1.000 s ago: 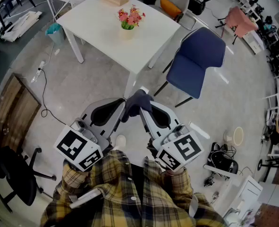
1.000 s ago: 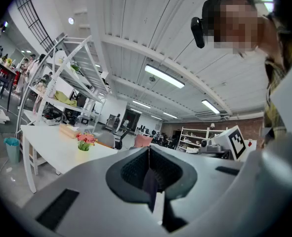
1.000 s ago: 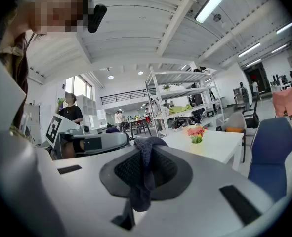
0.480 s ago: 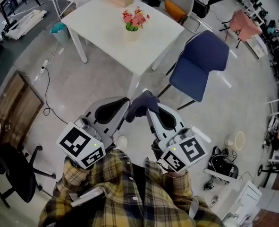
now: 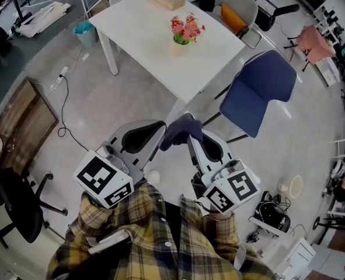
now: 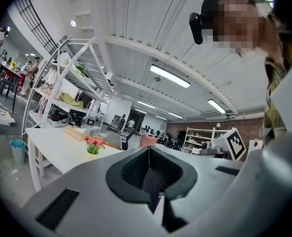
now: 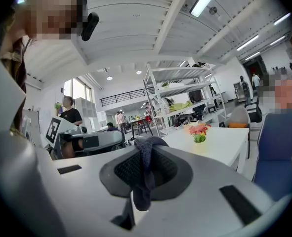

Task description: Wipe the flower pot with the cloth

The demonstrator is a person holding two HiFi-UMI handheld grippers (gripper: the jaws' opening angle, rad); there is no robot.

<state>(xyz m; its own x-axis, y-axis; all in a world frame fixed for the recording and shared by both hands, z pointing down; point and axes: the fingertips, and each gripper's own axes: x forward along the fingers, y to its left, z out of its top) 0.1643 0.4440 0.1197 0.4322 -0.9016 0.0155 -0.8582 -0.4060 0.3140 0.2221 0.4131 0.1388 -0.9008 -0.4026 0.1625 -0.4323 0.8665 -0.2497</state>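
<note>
**A:** Head view first: where does the flower pot (image 5: 180,46) stand?

**B:** On the white counter (image 5: 137,28), with pink flowers (image 5: 185,27) in it and nothing touching it. The person stands on the floor well short of the flower pot, both pairs of tongs pointing toward it.

**A:** And the cloth (image 5: 180,132)?

**B:** It is dark and bunched at the tips of the tongs, well apart from the flower pot. The right tongs (image 7: 145,149) are pinching it; a fold sits over their tips and a tail droops below. The left tongs (image 6: 148,157) are pressed together too, with a thin dark flap of the same cloth caught in their seam.

**A:** So which step is in hand?

**B:** It looks like the carry. The cloth is gripped and the wiping is not yet begun.

**A:** What does the next move call for?

**B:** The person has to close the gap to the flower pot, with the blue chair (image 5: 257,86) off to the flower pot's right. Then the cloth needs laying against the pot's side. The pot looks small and light, so one pair of tongs would likely have to steady it while the other rubs. Otherwise it may slide or tip.
</note>
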